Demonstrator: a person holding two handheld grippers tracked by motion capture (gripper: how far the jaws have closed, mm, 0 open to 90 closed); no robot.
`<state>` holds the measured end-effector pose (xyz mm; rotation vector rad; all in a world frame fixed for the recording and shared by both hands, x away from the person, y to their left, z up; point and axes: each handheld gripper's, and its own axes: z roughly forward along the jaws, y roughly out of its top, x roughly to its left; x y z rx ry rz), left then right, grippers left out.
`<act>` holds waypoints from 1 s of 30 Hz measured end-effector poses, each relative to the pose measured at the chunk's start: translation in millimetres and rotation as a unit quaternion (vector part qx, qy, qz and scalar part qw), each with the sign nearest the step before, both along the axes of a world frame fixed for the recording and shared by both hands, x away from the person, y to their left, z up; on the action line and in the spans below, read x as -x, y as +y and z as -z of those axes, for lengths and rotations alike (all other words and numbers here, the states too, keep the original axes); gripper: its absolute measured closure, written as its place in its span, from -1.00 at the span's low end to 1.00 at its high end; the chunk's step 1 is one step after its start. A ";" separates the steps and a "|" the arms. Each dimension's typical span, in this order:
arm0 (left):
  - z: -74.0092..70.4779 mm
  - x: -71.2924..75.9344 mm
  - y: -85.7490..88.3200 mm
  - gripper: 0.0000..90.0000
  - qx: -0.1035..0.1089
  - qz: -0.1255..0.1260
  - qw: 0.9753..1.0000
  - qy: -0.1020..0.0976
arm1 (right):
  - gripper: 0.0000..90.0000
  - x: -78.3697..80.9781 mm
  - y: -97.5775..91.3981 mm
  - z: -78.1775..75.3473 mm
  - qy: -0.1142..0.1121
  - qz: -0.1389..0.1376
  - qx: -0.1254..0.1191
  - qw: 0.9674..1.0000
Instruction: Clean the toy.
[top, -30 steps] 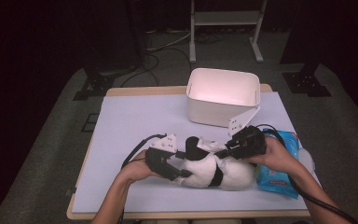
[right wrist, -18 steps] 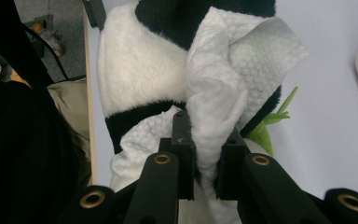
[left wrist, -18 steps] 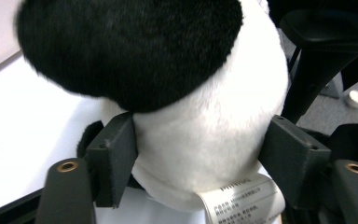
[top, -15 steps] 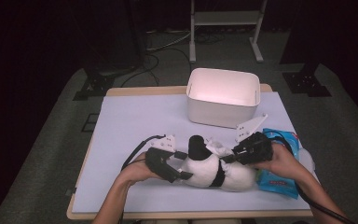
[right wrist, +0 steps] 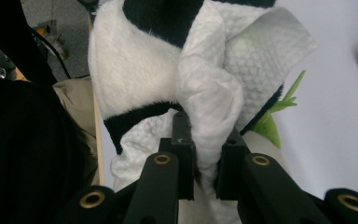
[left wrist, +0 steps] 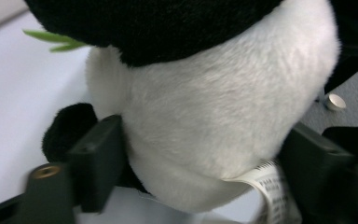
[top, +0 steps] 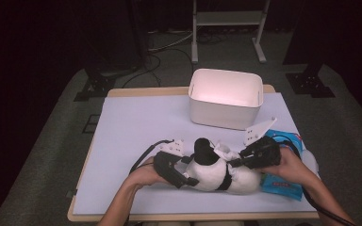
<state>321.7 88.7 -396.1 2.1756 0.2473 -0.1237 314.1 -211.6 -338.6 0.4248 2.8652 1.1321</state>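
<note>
A black-and-white plush panda lies on its side near the table's front edge. My left gripper comes in from the left with its jaws on either side of one end of it. In the left gripper view both pads touch the panda's white fur; these jaws have just been opening, with the panda still between them. My right gripper reaches from the right and is shut on a crumpled white wipe. In the right gripper view the wipe lies draped against the panda above the pinching jaws.
A white bin stands open at the back middle of the pale table. A blue packet lies under the right hand at the front right. A green felt leaf sticks out of the panda.
The right gripper with the wipe has shifted a little toward the right and the front edge, lower against the panda. The left hand has stayed in place.
</note>
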 end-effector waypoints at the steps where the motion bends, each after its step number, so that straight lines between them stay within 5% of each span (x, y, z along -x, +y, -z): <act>1: -2.0 0.0 1.0 -0.31 0.001 -0.002 1.000 -0.003 | 0.79 -0.7 -0.2 0.0 0.001 0.002 -0.003 1.000; 13: -26.0 0.6 6.7 -0.09 -0.001 -0.020 0.999 -0.031 | 0.79 -5.1 -1.4 -5.2 0.001 0.011 -0.044 0.999; 24: -71.3 1.1 24.9 -0.05 -0.008 -0.042 0.996 -0.073 | 0.79 -12.8 16.5 -26.3 -0.029 0.008 -0.048 0.998; 30: -62.4 0.6 27.8 -0.06 -0.010 -0.044 0.997 -0.062 | 0.79 -17.3 17.8 -11.2 -0.006 0.006 -0.055 0.998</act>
